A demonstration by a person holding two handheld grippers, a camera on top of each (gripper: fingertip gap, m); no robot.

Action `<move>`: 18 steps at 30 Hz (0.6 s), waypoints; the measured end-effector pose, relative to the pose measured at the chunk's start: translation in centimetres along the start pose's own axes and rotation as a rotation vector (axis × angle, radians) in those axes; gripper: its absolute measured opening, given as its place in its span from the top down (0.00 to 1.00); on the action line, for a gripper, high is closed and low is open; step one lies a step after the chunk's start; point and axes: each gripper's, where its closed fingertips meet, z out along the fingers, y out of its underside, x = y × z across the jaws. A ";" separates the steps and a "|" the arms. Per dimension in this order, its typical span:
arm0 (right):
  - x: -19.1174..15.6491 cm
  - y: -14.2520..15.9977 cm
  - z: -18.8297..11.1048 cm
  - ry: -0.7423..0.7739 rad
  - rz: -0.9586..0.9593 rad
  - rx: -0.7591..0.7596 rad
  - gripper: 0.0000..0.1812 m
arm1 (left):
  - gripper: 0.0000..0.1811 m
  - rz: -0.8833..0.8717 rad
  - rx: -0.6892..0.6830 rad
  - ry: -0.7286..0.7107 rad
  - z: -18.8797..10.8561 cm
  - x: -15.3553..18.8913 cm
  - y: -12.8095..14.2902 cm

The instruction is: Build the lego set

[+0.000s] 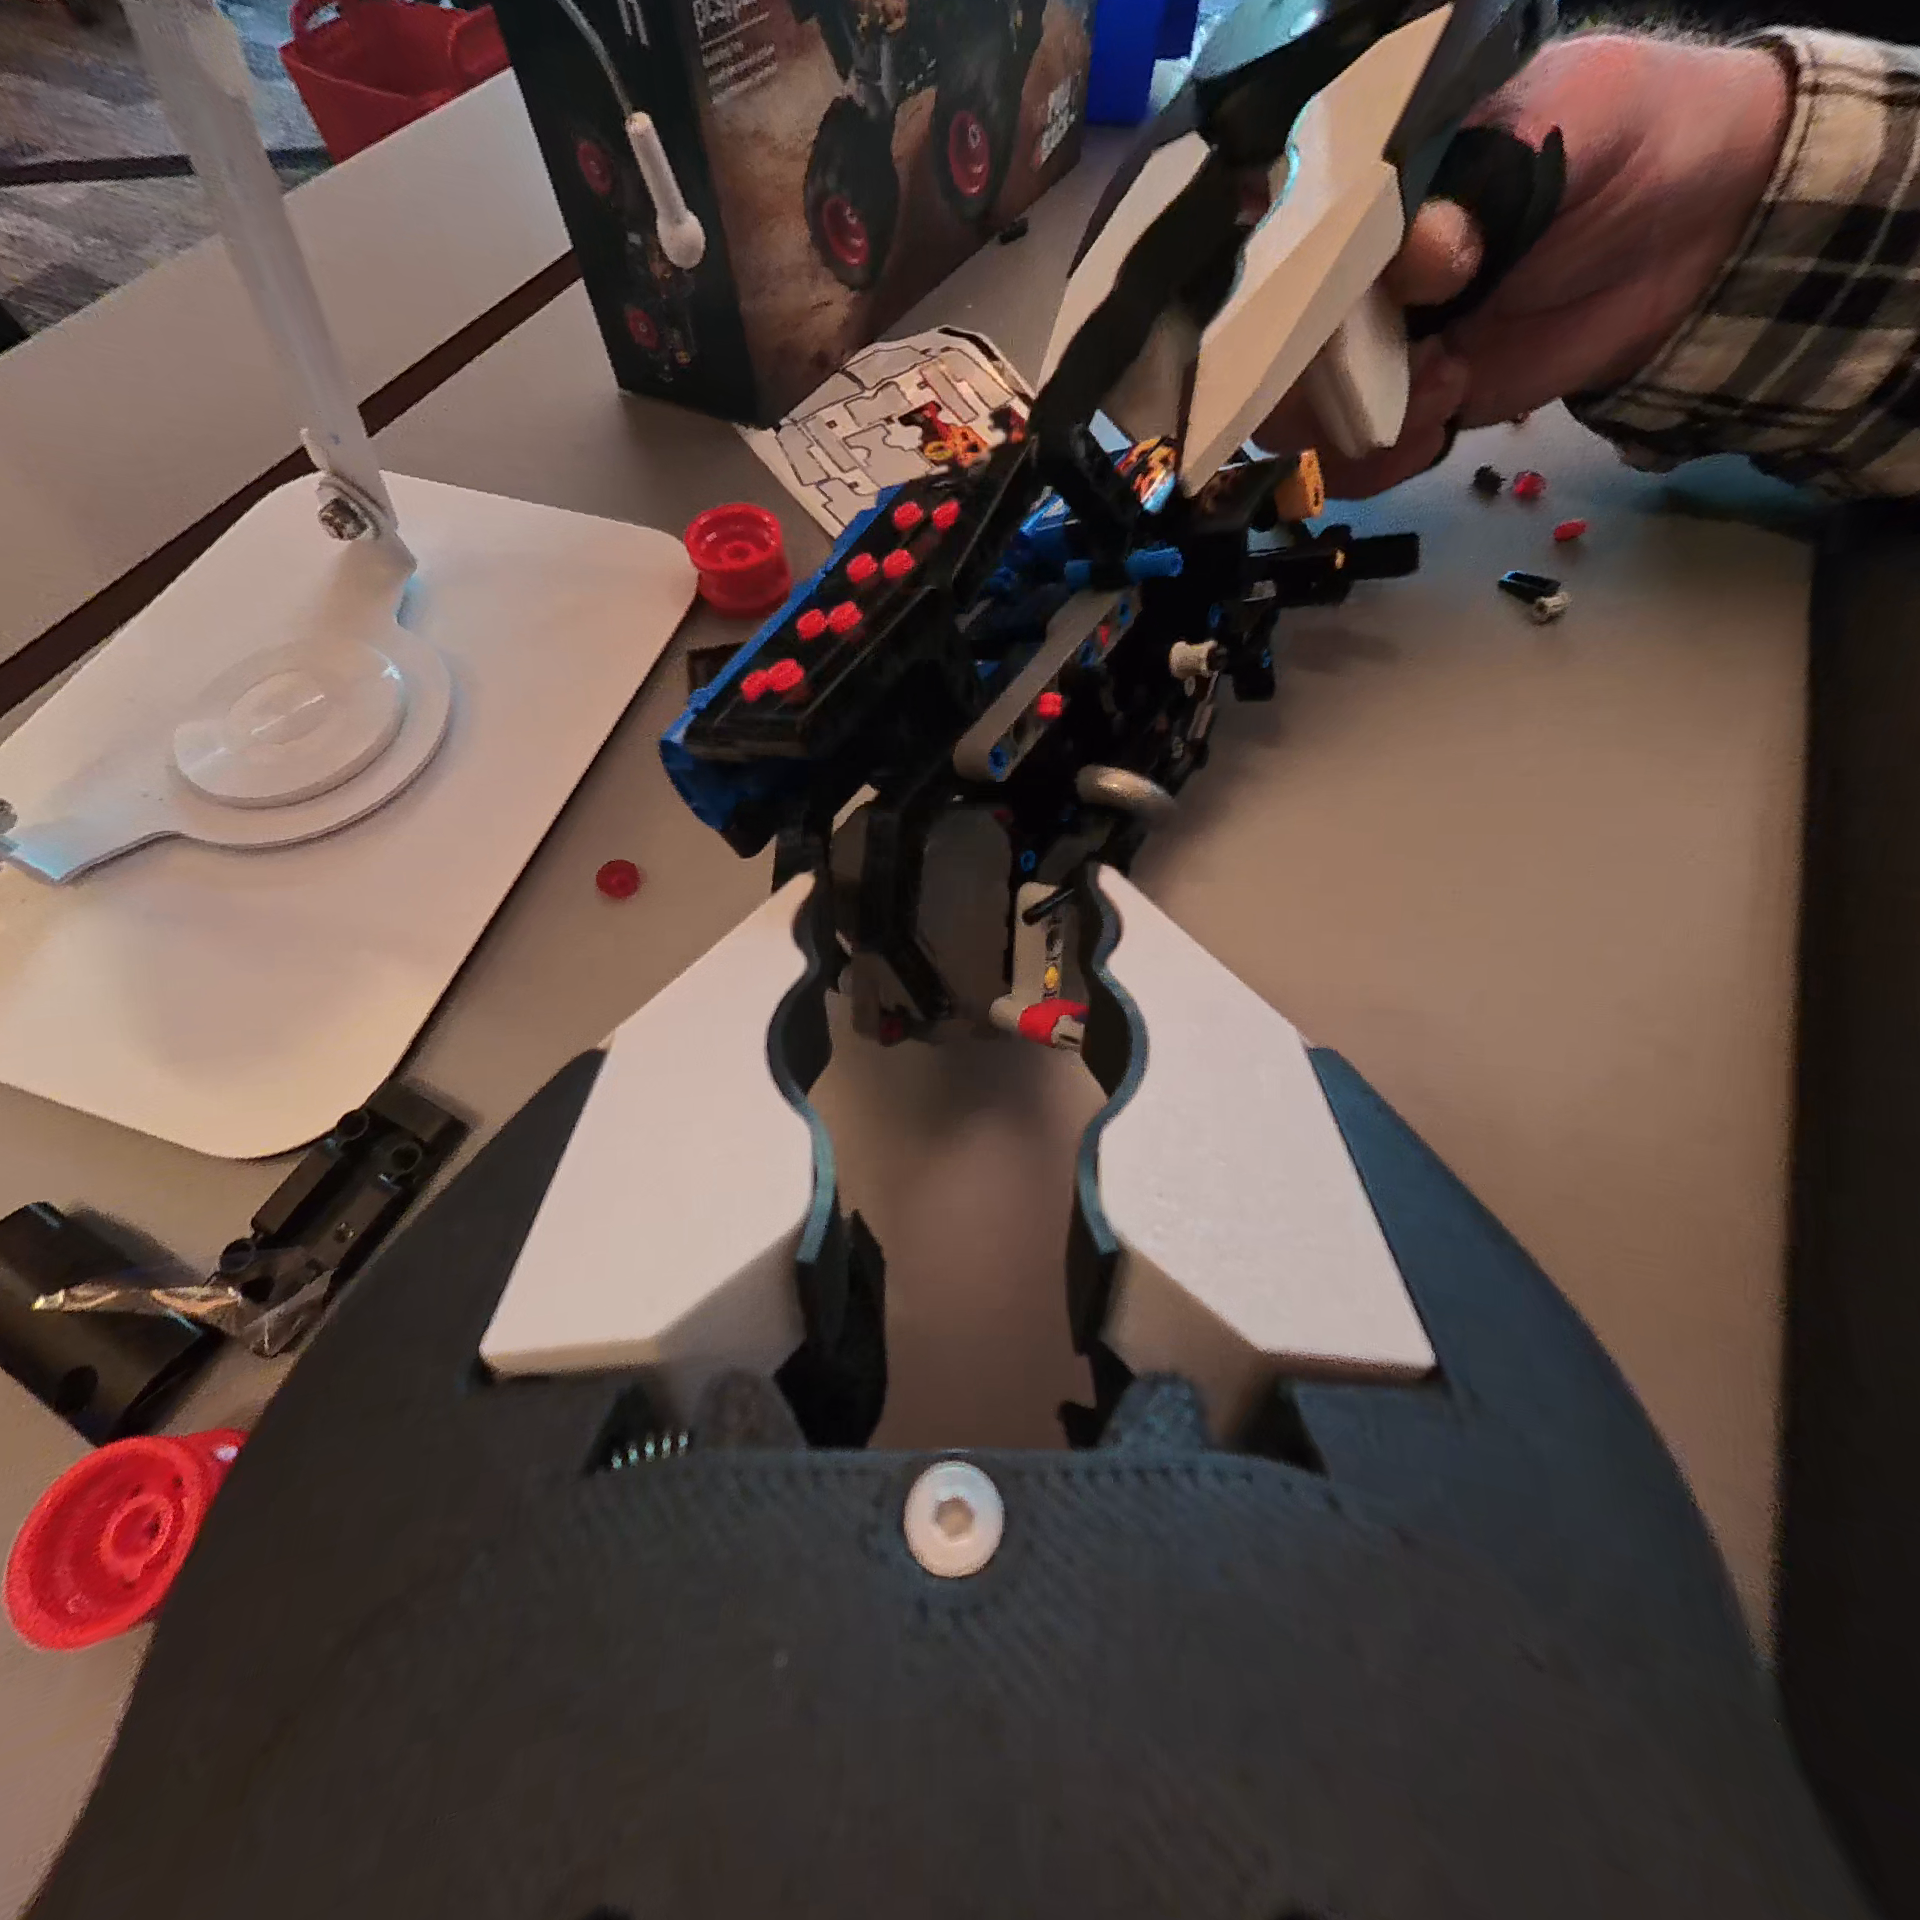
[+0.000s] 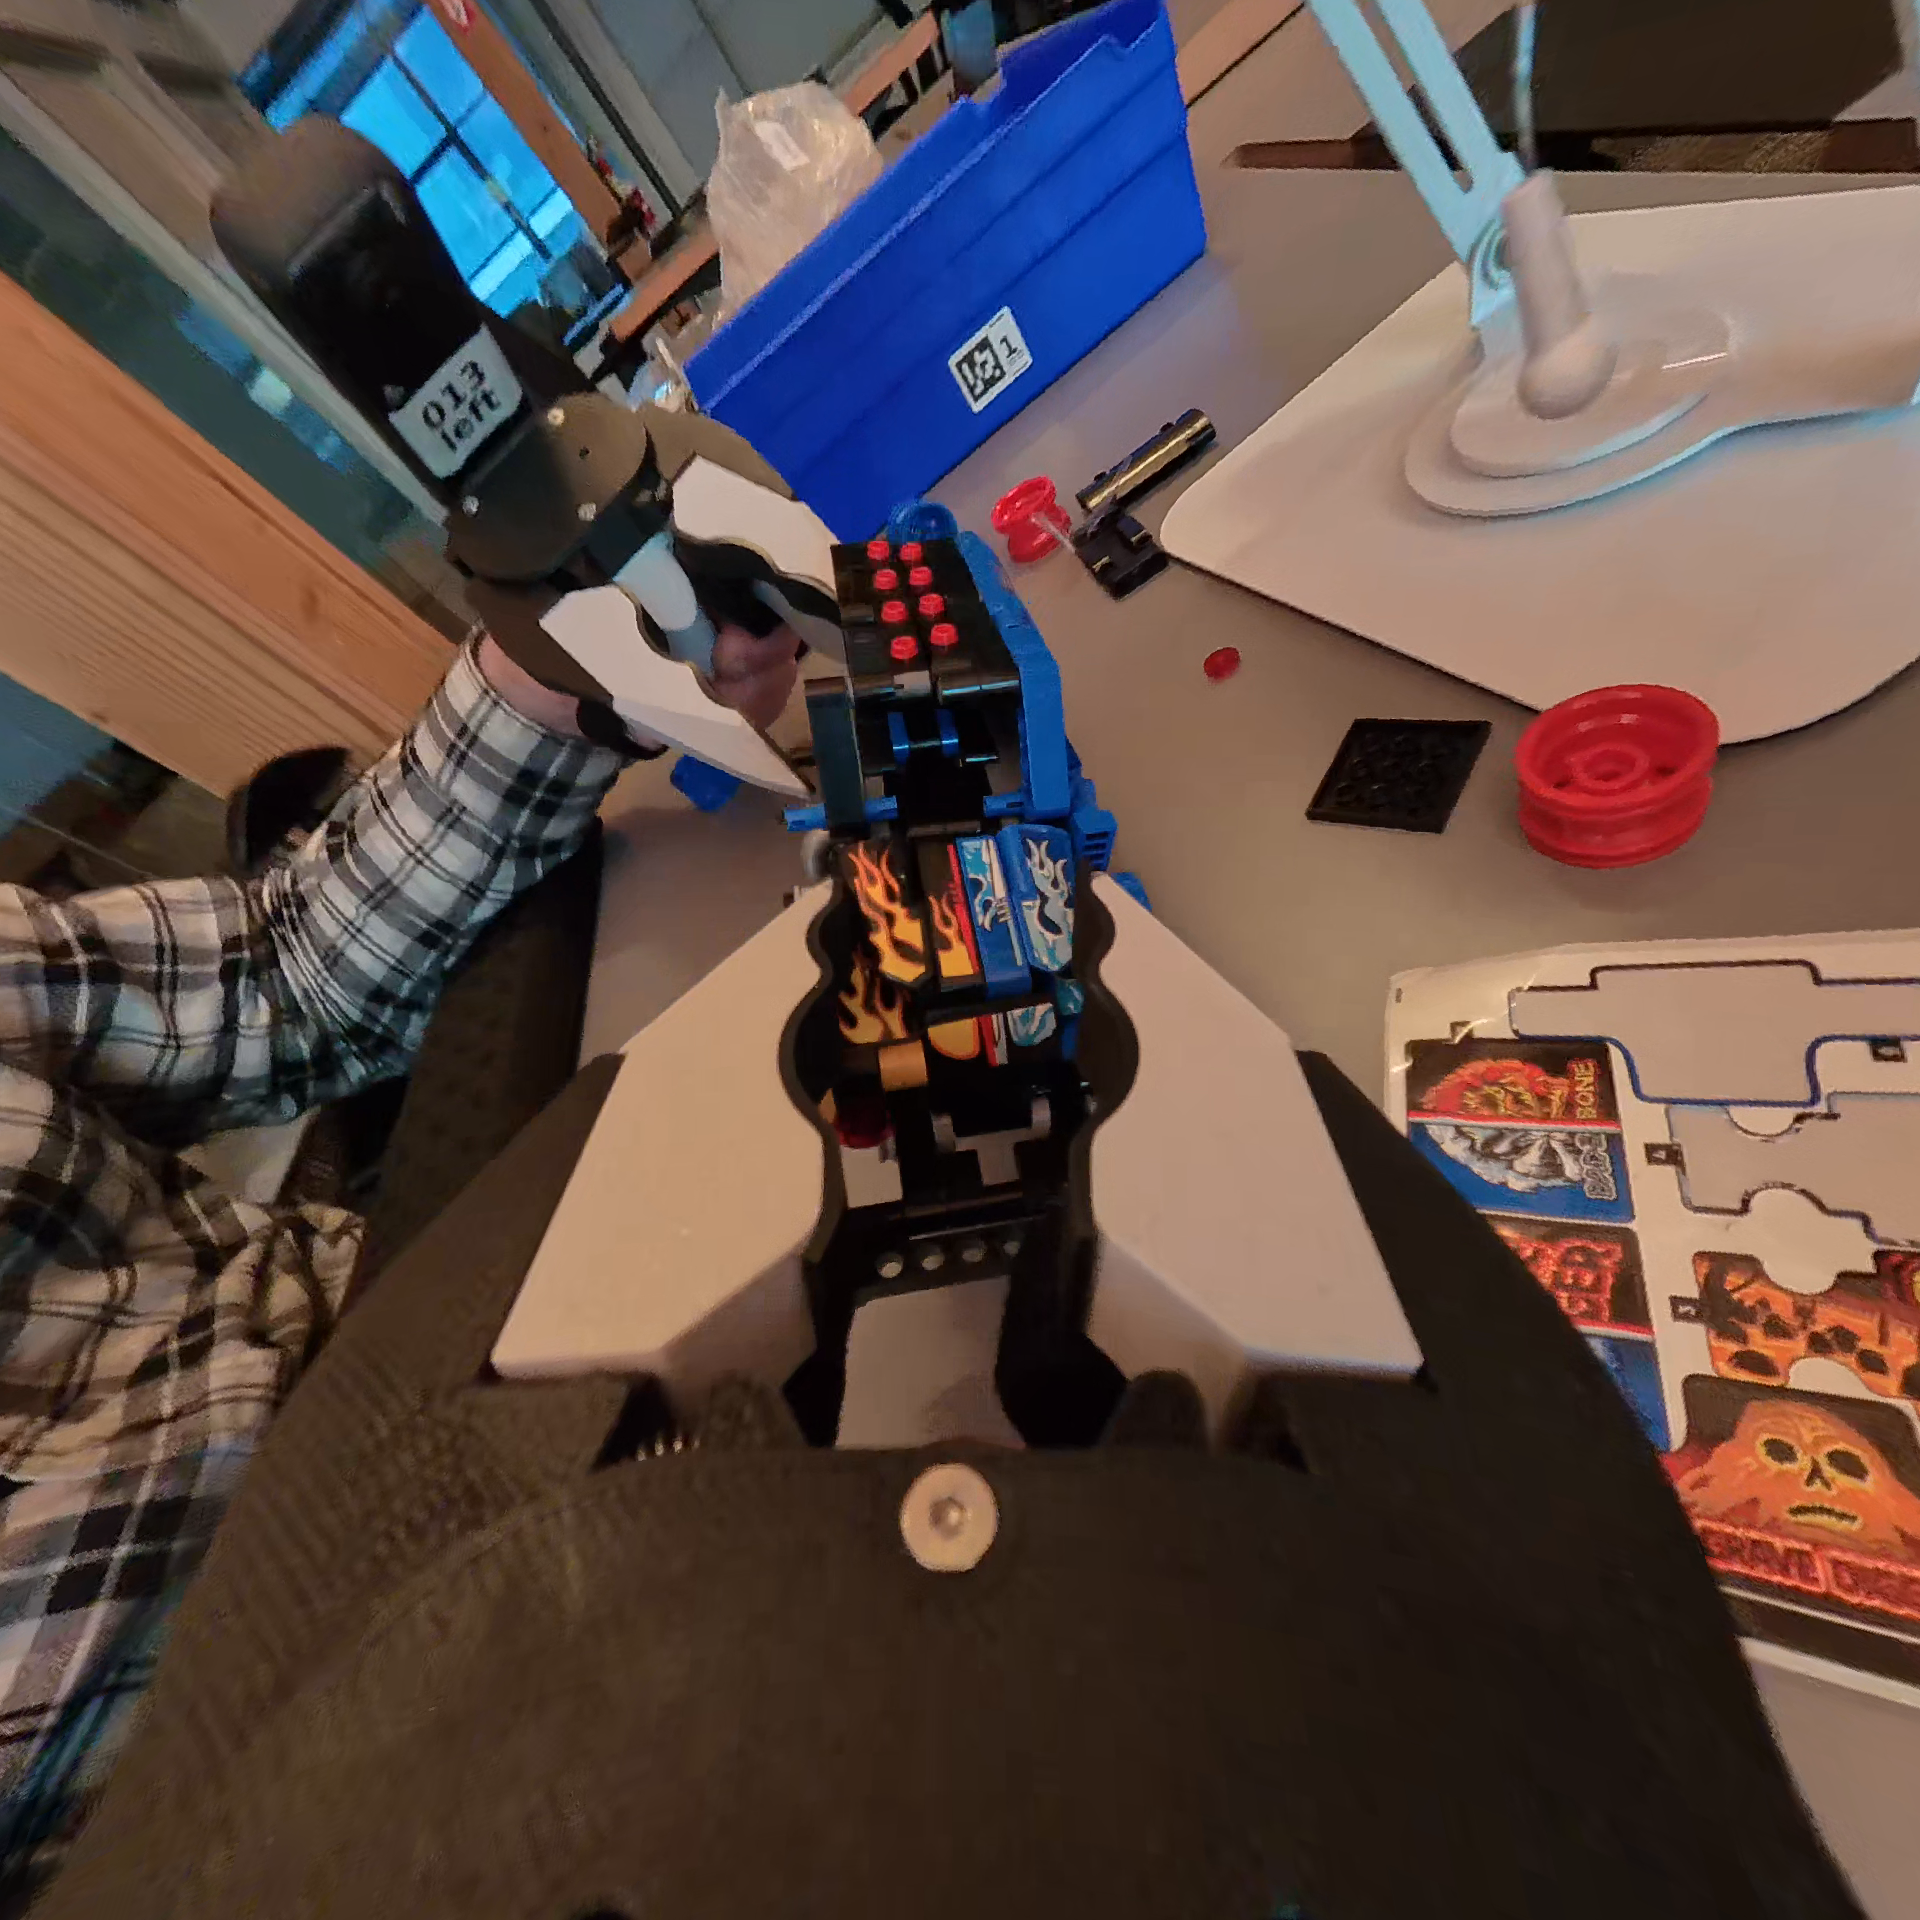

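Blue-and-black lego truck [image 1: 935, 686] sits clamped between both grippers, left [image 1: 951, 935] apparently low, right [image 2: 951, 935] around its flame-stickered end.

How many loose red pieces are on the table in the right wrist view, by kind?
red wheel rims: 2
small red round stud: 1
Total: 3
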 end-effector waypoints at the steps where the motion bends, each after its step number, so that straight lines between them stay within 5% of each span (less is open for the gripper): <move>1: -0.1 0.1 0.0 0.001 -0.014 -0.008 0.77 | 0.75 0.011 -0.005 0.004 0.0 0.1 0.1; 12: -0.7 0.5 0.0 -0.022 -0.049 -0.040 0.78 | 0.74 0.018 0.026 -0.001 0.0 0.2 -0.5; 14: -1.2 0.2 -0.3 -0.069 -0.039 -0.017 1.00 | 0.72 0.015 0.028 0.018 0.2 0.5 -0.5; 18: -0.8 0.6 -0.1 -0.027 -0.044 -0.048 0.84 | 0.73 0.031 0.015 0.012 0.4 0.6 -0.3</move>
